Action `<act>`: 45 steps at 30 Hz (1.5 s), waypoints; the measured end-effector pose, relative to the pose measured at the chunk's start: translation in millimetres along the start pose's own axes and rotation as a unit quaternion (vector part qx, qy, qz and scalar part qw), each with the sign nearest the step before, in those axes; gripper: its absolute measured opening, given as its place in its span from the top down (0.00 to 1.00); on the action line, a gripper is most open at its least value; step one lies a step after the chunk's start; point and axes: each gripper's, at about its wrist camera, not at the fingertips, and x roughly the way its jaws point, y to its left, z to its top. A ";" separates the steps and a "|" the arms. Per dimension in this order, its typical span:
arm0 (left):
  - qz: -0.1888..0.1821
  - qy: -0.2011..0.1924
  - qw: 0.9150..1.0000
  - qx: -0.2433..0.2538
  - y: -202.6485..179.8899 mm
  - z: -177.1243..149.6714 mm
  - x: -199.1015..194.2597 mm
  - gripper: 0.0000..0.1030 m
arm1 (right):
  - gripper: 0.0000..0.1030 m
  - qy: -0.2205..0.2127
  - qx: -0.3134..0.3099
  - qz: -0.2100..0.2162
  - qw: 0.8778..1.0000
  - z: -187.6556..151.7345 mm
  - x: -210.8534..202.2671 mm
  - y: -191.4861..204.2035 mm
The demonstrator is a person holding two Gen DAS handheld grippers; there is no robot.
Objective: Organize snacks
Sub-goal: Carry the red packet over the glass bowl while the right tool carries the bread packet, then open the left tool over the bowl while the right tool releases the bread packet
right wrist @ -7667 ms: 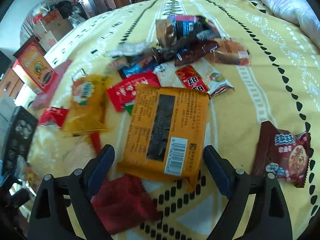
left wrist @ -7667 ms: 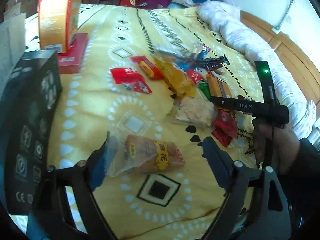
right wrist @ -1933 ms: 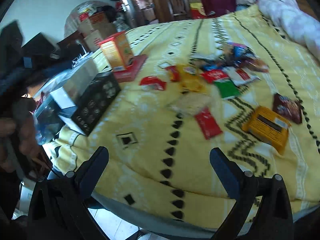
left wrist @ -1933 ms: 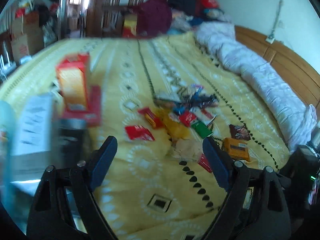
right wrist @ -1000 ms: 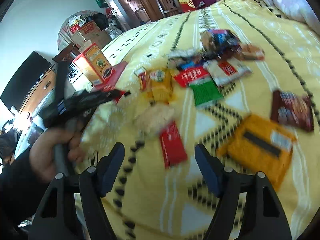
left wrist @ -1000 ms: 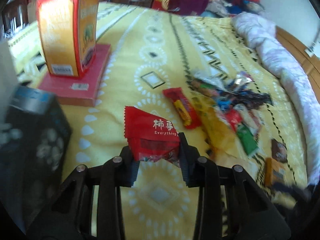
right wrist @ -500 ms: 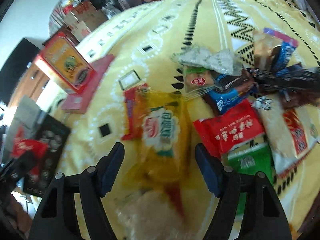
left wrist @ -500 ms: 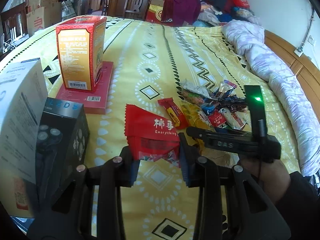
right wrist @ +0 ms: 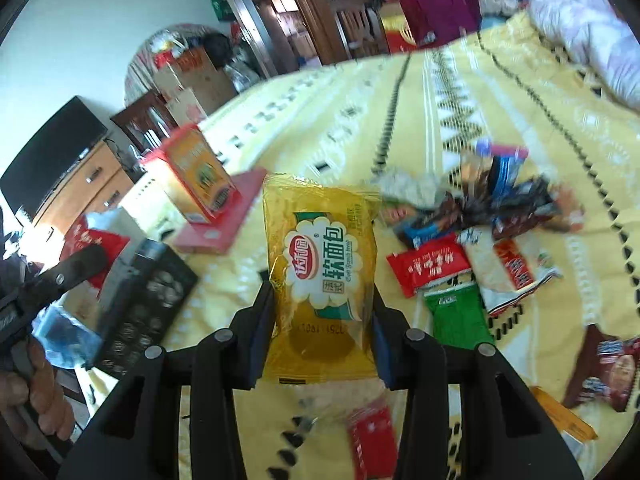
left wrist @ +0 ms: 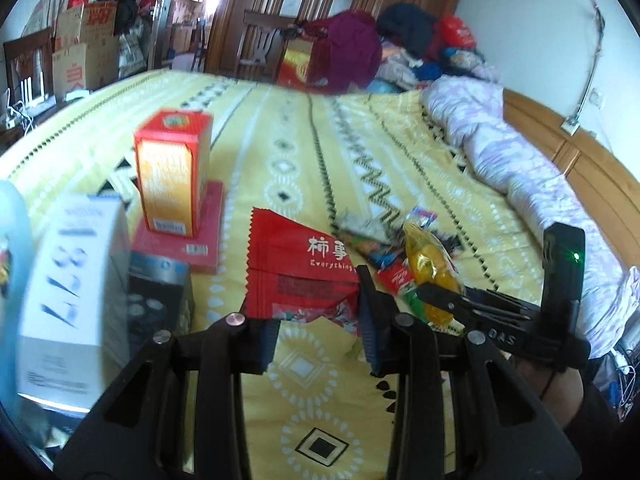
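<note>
Left gripper (left wrist: 316, 320) jaws are clenching a red snack packet (left wrist: 298, 264); right gripper (right wrist: 322, 332) jaws are grasping a yellow bread packet (right wrist: 322, 268) above the bed (right wrist: 500, 120)

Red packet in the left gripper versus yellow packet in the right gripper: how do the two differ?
The red packet is opaque red with white lettering; the yellow packet is glossy yellow with a red, white and green label. The red packet looks flat, with zigzag edges; the yellow packet bulges round its contents. Shared: each is clamped between closed fingers, in the left gripper and right gripper, held above the bedspread.
</note>
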 end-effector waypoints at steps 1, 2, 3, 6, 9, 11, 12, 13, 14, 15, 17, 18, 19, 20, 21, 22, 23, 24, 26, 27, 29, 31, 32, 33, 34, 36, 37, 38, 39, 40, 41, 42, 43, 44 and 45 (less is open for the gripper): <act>0.002 -0.009 1.000 0.000 1.3 4.0 -8.2 0.66 | 0.55 -0.005 -0.004 0.002 1.000 2.2 -6.7 5.3; 0.005 -0.016 1.000 -0.002 4.1 7.7 -15.7 0.66 | 0.55 -0.012 -0.011 0.004 1.000 6.6 -15.1 12.9; 0.008 -0.023 1.000 -0.004 8.1 11.1 -22.8 0.66 | 0.55 -0.017 -0.015 0.005 1.000 9.7 -20.5 19.0; 0.026 -0.047 0.998 -0.014 25.9 21.2 -49.6 0.66 | 0.55 -0.036 -0.031 0.016 0.999 26.0 -39.0 41.8; 0.051 -0.071 0.996 -0.028 48.8 29.0 -77.5 0.66 | 0.55 -0.054 -0.052 0.031 0.997 44.4 -52.3 72.2; 0.072 -0.089 0.992 -0.042 71.3 35.7 -101.0 0.66 | 0.55 -0.064 -0.070 0.047 0.994 58.1 -58.0 98.6; 0.083 -0.097 0.991 -0.048 81.9 38.2 -111.1 0.66 | 0.55 -0.067 -0.077 0.053 0.993 62.8 -59.2 108.8; 0.094 -0.105 0.988 -0.055 91.9 39.8 -121.8 0.66 | 0.55 -0.070 -0.084 0.059 0.992 67.6 -60.4 120.8; 0.103 -0.112 0.987 -0.061 100.7 40.4 -131.4 0.66 | 0.55 -0.074 -0.094 0.071 0.990 74.2 -61.5 138.1; 0.117 -0.119 0.983 -0.070 115.3 42.1 -143.0 0.66 | 0.55 -0.076 -0.099 0.081 0.989 78.1 -62.3 150.2; 0.141 -0.126 0.979 -0.081 134.9 42.6 -158.7 0.66 | 0.55 -0.078 -0.110 0.106 0.985 87.9 -61.4 180.6; 0.157 -0.128 0.975 -0.091 148.6 42.3 -167.4 0.66 | 0.55 -0.077 -0.116 0.115 0.984 91.7 -60.3 193.5; 0.168 -0.128 0.973 -0.096 157.0 41.8 -173.0 0.66 | 0.55 -0.075 -0.122 0.124 0.982 94.3 -59.2 206.2; 0.184 -0.128 0.969 -0.101 169.2 40.7 -179.5 0.66 | 0.55 -0.072 -0.132 0.137 0.979 98.4 -56.5 225.8; 0.196 -0.128 0.966 -0.106 176.7 39.7 -183.2 0.66 | 0.55 -0.069 -0.138 0.144 0.977 99.6 -54.4 236.8; 0.205 -0.127 0.964 -0.112 183.6 38.0 -186.5 0.66 | 0.55 -0.066 -0.146 0.153 0.975 101.3 -52.0 251.5; 0.215 -0.127 0.961 -0.115 191.9 36.2 -190.9 0.66 | 0.55 -0.060 -0.156 0.166 0.972 102.8 -48.3 270.9; 0.228 -0.124 0.959 -0.116 198.9 34.0 -193.3 0.66 | 0.55 -0.055 -0.163 0.174 0.970 103.4 -45.1 284.1; 0.240 -0.119 0.955 -0.123 209.5 29.0 -196.5 0.66 | 0.55 -0.043 -0.178 0.189 0.965 102.3 -36.5 313.7; 0.248 -0.117 0.953 -0.128 216.5 26.3 -197.6 0.66 | 0.55 -0.037 -0.183 0.195 0.963 101.5 -33.0 325.4; 0.257 -0.114 0.949 -0.138 227.6 21.0 -199.0 0.66 | 0.55 -0.021 -0.195 0.207 0.958 97.4 -21.9 352.9; 0.267 -0.110 0.946 -0.146 232.6 17.3 -200.8 0.66 | 0.55 -0.008 -0.204 0.215 0.955 92.5 -13.8 371.2; 0.270 -0.109 0.945 -0.149 235.9 15.5 -201.0 0.66 | 0.55 0.000 -0.208 0.219 0.953 88.9 -9.3 381.0; 0.270 -0.107 0.944 -0.153 239.3 13.2 -200.9 0.66 | 0.55 0.008 -0.212 0.222 0.952 85.0 -4.4 390.9; 0.272 -0.106 0.944 -0.156 242.2 11.2 -201.4 0.66 | 0.55 0.014 -0.215 0.225 0.950 82.4 1.2 398.1; 0.271 -0.104 0.943 -0.160 248.3 8.3 -204.1 0.66 | 0.55 0.025 -0.220 0.228 0.948 77.0 10.0 410.3; 0.271 -0.104 0.943 -0.161 251.5 7.5 -205.1 0.66 | 0.55 0.029 -0.221 0.229 0.948 74.2 13.3 413.9; 0.271 -0.102 0.943 -0.162 253.9 7.3 -206.1 0.66 | 0.55 0.033 -0.223 0.231 0.947 72.5 17.5 419.1; 0.270 -0.101 0.944 -0.163 254.6 7.1 -205.3 0.66 | 0.55 0.036 -0.223 0.232 0.946 71.6 19.9 422.0; 0.269 -0.101 0.944 -0.163 258.8 6.8 -206.1 0.66 | 0.55 0.038 -0.224 0.233 0.945 70.2 22.4 424.1; 0.269 -0.100 0.944 -0.164 259.4 6.8 -205.5 0.66 | 0.55 0.039 -0.225 0.234 0.945 69.0 23.8 425.8; 0.268 -0.100 0.944 -0.164 261.7 5.6 -206.8 0.66 | 0.55 0.041 -0.227 0.235 0.944 68.5 26.2 428.3; 0.267 -0.099 0.944 -0.165 263.0 4.9 -207.5 0.66 | 0.55 0.043 -0.227 0.235 0.944 68.2 29.1 429.2; 0.267 -0.099 0.944 -0.166 263.9 4.4 -208.0 0.66 | 0.55 0.045 -0.229 0.236 0.944 67.4 31.4 430.9; 0.267 -0.099 0.944 -0.166 264.8 4.3 -208.5 0.66 | 0.55 0.046 -0.229 0.236 0.943 66.3 33.2 432.1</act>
